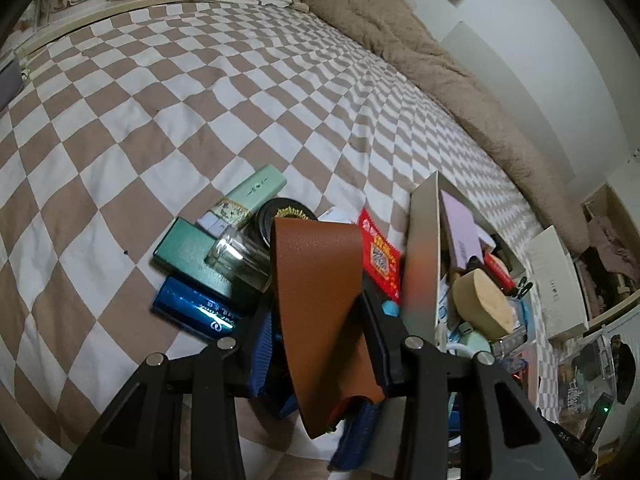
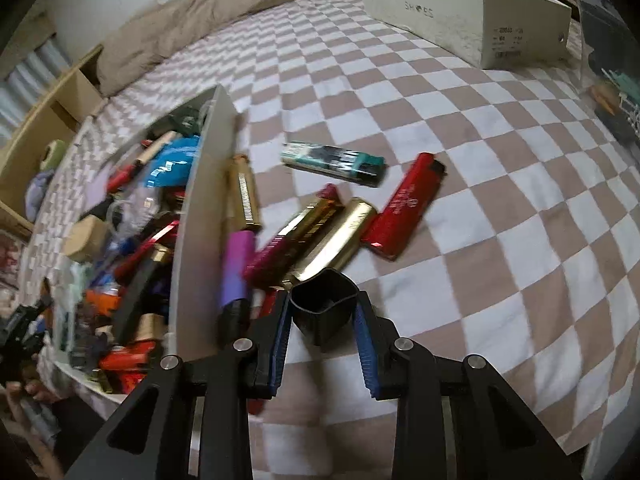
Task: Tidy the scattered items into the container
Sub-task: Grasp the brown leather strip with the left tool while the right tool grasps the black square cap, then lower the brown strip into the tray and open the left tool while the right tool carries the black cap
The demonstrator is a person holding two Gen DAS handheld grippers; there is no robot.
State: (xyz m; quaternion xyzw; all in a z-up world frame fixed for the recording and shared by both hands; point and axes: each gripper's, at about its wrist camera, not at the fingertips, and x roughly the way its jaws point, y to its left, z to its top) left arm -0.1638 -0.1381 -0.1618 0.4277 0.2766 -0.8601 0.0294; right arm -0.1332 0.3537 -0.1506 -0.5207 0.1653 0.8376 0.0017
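My left gripper (image 1: 320, 312) is shut on a brown leather strap (image 1: 320, 280), held above the checkered bed beside the white box (image 1: 422, 248) full of small items. Scattered items lie just left of it: a blue can (image 1: 192, 308), a green case (image 1: 184, 248), a glass jar (image 1: 236, 256), a black round tin (image 1: 280, 216), a mint box (image 1: 256, 192), a red packet (image 1: 380, 256). My right gripper (image 2: 324, 312) is shut on a black square cap (image 2: 324, 308), to the right of the box wall (image 2: 200, 208). A gold tube (image 2: 336, 236), a magenta tube (image 2: 296, 232), a red lighter (image 2: 404, 208), a teal lighter (image 2: 332, 158) and a purple tube (image 2: 236, 268) lie ahead.
A white shoebox lid (image 2: 460, 12) lies at the far right of the bed and also shows in the left wrist view (image 1: 556, 276). A brown blanket (image 1: 420, 60) runs along the wall. Wooden shelves (image 2: 44, 128) stand beyond the bed.
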